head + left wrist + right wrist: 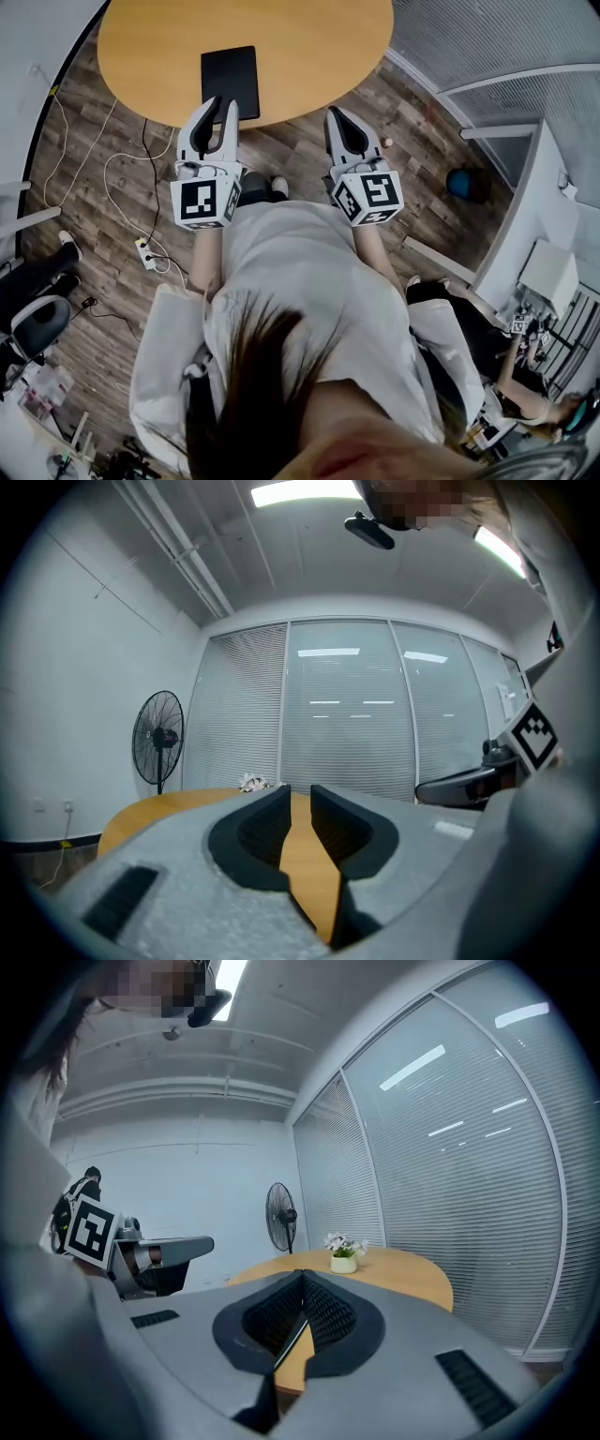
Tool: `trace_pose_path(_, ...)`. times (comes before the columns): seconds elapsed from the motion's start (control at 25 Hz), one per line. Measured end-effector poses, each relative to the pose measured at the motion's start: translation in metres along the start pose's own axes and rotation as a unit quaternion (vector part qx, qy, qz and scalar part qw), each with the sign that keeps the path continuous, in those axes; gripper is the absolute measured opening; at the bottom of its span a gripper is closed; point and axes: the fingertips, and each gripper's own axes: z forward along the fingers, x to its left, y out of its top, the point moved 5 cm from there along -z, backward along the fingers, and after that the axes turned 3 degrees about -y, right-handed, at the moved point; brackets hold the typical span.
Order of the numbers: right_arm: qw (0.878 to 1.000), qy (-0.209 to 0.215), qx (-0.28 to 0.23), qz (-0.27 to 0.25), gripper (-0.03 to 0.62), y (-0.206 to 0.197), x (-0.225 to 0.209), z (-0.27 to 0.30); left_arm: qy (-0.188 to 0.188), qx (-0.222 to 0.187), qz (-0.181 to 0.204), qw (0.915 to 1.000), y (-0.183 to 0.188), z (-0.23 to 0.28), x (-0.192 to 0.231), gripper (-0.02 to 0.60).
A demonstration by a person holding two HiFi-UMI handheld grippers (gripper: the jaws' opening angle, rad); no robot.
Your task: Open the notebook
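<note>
Looked steeply down from overhead; level along the left hand-held gripper (223, 103) and right hand-held gripper (336, 114) — all shared the worktop (141, 47).

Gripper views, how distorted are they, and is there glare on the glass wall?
Left gripper view: heavy fisheye, dark rounded corners, pale light streaks across the glass wall. Right gripper view: same bending, blinds bowed, brighter streaks on the glass.

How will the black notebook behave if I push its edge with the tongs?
Lying flat and thin, the notebook probably is light and may slide on the smooth table instead of opening. Its straight outline suggests a stiff cover that hinges whole.
</note>
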Motion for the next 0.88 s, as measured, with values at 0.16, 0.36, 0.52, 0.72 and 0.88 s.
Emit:
trace_pose_path(0.16,1.000,-0.011,0.000,0.009,0.001,-0.002,-0.008,0.001,0.005,0.005,0.004,1.0000,-0.001,0.003,0.007,0.080)
trace_pose_path(0.36,1.000,-0.016,0.007,0.012,0.000,-0.002,-0.009,0.021,0.013,0.005,0.002,0.9999,0.000,0.012,0.029,0.080)
trace_pose_path(0.52,1.000,-0.013,0.007,0.011,0.001,0.004,-0.003,0.048,0.012,0.004,0.001,0.9999,0.000,0.025,0.051,0.080)
trace_pose_path(0.72,1.000,-0.007,0.004,0.009,0.001,0.017,0.013,0.088,0.004,0.006,0.001,1.0000,0.006,0.044,0.084,0.080)
trace_pose_path(0.88,1.000,-0.006,0.005,0.008,0.001,0.026,0.027,0.110,-0.006,0.006,0.000,1.0000,0.014,0.056,0.107,0.080)
